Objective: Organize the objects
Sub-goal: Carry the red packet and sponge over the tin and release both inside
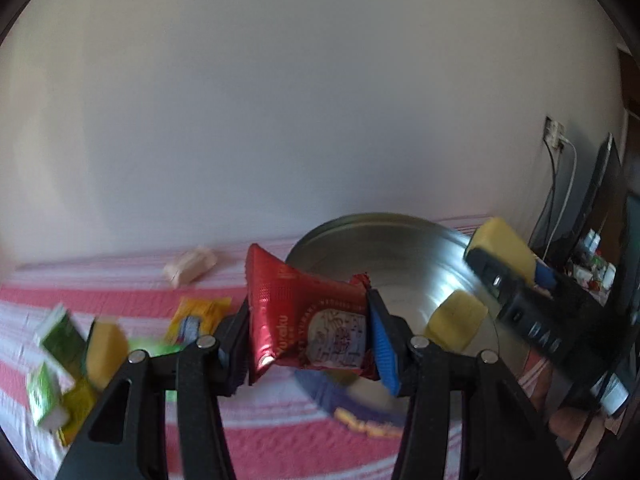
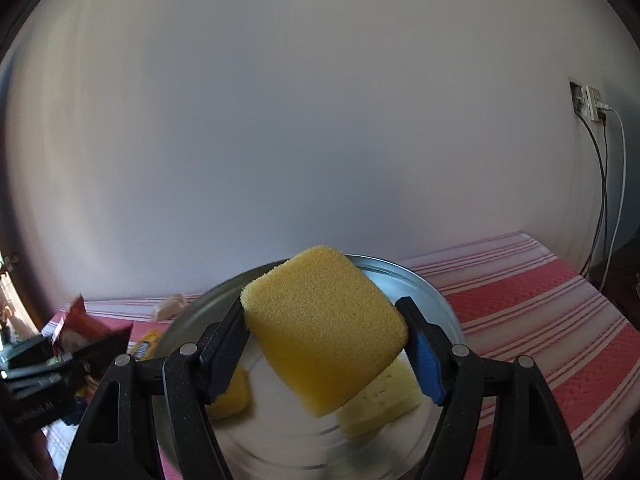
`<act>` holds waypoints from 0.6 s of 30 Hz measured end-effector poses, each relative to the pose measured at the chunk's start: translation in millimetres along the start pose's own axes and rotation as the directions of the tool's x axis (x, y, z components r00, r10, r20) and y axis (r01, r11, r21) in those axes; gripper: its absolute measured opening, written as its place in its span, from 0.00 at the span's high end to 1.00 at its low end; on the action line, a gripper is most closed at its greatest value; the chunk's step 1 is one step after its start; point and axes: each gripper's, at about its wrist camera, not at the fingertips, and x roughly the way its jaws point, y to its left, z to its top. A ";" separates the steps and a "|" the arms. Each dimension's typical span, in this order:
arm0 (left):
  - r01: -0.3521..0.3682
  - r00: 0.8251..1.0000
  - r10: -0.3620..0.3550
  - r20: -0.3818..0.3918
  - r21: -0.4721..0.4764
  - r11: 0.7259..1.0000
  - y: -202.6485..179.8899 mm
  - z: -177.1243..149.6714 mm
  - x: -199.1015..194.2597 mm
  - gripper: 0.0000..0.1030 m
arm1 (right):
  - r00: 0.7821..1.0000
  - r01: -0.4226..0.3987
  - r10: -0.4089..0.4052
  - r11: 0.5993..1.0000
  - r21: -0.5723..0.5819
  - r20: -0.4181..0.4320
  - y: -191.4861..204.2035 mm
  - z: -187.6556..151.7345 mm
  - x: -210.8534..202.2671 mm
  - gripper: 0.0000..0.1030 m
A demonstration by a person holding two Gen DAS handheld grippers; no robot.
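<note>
Plain white wall [image 2: 320, 120], socket [image 2: 588, 102] with cables [image 2: 604, 200] at right, red-white striped cloth [image 2: 540, 300], dark furniture [image 1: 600, 200].

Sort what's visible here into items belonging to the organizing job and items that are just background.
In the job:
- red foil snack packet, held in left tool
- yellow sponge block, held in right tool
- round metal tin
- pale yellow sponge inside it
- loose packets and green cartons

Background:
- striped red cloth
- wall socket with cables

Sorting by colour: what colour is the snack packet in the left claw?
Red snack packet with a white label, clearest in the left wrist view.
</note>
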 end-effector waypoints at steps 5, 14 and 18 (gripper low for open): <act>0.064 0.998 -0.064 -0.002 0.091 0.994 -22.5 12.8 20.3 0.51 | 0.996 0.090 -0.089 0.996 0.018 -0.023 -10.0 -6.0 2.7 0.28; 0.115 0.979 -0.111 -0.169 0.011 0.993 -16.3 25.7 64.9 0.51 | 0.994 0.080 -0.069 0.989 0.128 -0.085 -32.5 -16.2 4.2 0.28; 0.113 0.968 -0.108 -0.228 0.007 0.994 -26.6 26.5 78.0 0.51 | 0.991 0.106 -0.096 0.989 0.106 -0.097 -26.0 -15.6 3.3 0.28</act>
